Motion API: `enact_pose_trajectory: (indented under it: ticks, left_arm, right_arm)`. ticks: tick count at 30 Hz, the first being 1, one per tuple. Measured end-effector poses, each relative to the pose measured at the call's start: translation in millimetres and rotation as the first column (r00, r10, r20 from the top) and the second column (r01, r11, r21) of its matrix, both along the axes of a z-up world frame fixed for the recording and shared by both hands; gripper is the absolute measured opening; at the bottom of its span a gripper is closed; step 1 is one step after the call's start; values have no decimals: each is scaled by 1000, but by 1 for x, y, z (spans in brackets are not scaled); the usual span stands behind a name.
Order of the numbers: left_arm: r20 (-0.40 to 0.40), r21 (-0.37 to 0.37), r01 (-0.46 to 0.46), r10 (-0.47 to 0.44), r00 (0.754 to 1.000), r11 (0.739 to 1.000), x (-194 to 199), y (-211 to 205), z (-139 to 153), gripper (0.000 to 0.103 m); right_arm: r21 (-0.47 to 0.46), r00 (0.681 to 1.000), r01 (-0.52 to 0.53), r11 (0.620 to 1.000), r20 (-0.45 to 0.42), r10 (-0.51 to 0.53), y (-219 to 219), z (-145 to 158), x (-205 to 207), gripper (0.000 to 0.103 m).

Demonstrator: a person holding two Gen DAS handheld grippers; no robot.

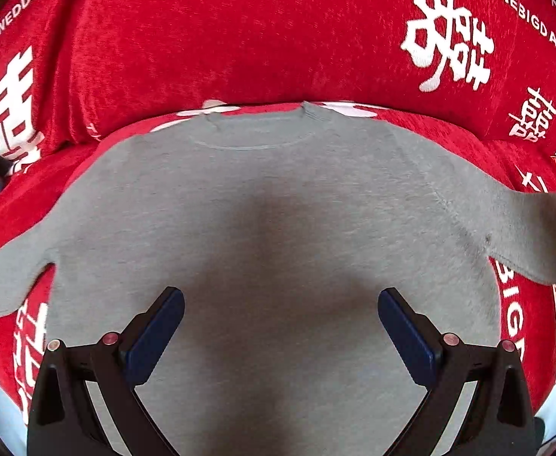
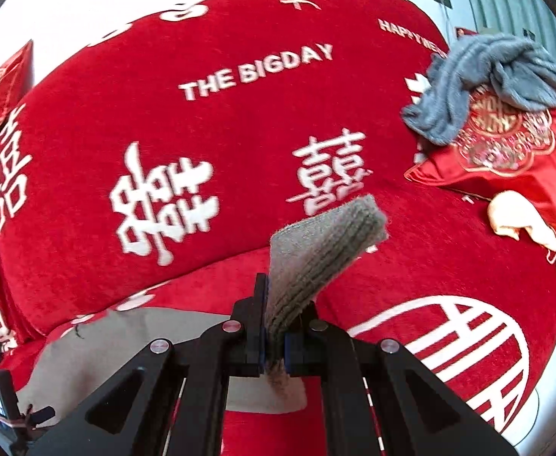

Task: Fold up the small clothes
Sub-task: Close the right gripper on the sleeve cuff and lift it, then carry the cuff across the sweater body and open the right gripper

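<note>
The grey sweater (image 1: 270, 205) lies flat on the red sofa cover (image 1: 202, 38), not folded yet. Left gripper (image 1: 281, 323) hangs wide over the body, w/ nothing in it. Right gripper (image 2: 275, 323) pinches the sleeve cuff (image 2: 327, 243), lifted near the seat's right edge. I think 1st fold is only starting.

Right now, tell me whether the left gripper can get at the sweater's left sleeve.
Probably yes. The left gripper hangs open over the gray sweater, and the left sleeve lies flat and uncovered on the red sofa cover. The right gripper is busy with the other sleeve's cuff.
</note>
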State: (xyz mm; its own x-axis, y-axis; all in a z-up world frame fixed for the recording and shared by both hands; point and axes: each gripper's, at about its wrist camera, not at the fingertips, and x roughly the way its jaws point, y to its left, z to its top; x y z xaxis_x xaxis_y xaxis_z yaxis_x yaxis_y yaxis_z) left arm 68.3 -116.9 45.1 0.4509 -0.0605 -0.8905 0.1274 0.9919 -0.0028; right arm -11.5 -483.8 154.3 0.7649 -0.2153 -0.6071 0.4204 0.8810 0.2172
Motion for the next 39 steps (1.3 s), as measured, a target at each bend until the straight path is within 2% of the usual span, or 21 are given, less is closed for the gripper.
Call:
enact_pose_trajectory:
  ticks: [7, 15, 33, 39]
  left_arm:
    - [4, -10, -14, 14, 1000, 1000, -6, 34, 2, 102]
    - [15, -33, -46, 46, 999, 998, -11, 70, 0, 102]
    - [3, -62, -121, 122, 993, 991, -11, 135, -13, 102]
    - [-11, -97, -146, 146, 989, 984, -14, 154, -18, 102]
  right_arm:
    - [-51, 998, -68, 996, 2, 68, 62, 21, 17, 6]
    - [-106, 985, -173, 979, -17, 172, 141, 27, 37, 6]
    - [-120, 940, -337, 934, -96, 327, 268, -2, 84, 6]
    - [-130, 921, -385, 914, -119, 371, 305, -12, 92, 6]
